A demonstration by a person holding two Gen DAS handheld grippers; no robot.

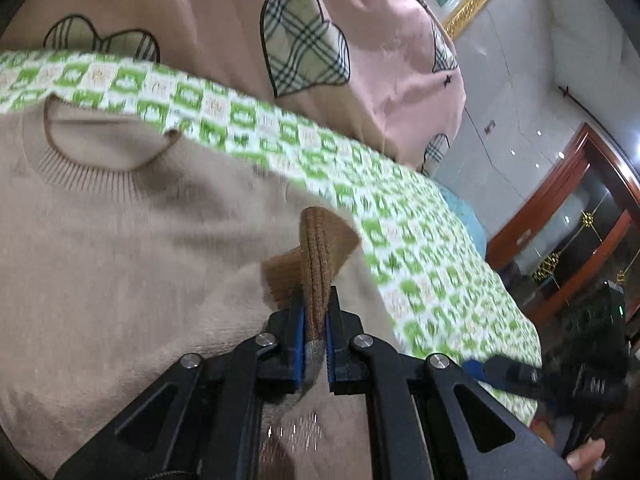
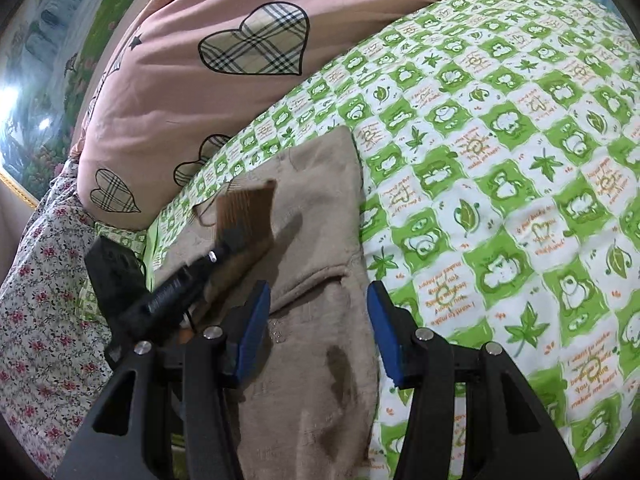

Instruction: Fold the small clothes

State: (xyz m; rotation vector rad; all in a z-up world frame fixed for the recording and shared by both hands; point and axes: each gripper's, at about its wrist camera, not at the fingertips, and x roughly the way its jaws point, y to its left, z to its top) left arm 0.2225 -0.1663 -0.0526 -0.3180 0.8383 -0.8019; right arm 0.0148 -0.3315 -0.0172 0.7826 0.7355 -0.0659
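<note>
Left wrist view: the beige sweater (image 1: 120, 240) lies flat on the green checked bedsheet (image 1: 432, 264), its ribbed neckline toward the upper left. The left gripper (image 1: 316, 320) is clamped on the sweater's brown ribbed cuff (image 1: 320, 256), which stands up between the blue pads (image 1: 298, 344) above the sweater's body; motion blur softens the knit here, so how much sleeve trails behind the cuff is hard to say. Beyond the sweater sits a pink quilt with plaid hearts (image 1: 304, 36), bunched against the sheet's far side. Right of the sweater the sheet runs bare to the bed's edge, with the right gripper (image 1: 516, 376) low at that side.

Right wrist view: the right gripper (image 2: 318, 320) hangs over the sweater's (image 2: 320, 208) near end, jaws parted and empty, nothing pressed by either pad. Left of the sweater are the left gripper (image 2: 230, 240) with the cuff (image 2: 252, 204) and a floral cloth (image 2: 40, 320). Right of the sweater, the sheet (image 2: 520, 160) lies bare.
</note>
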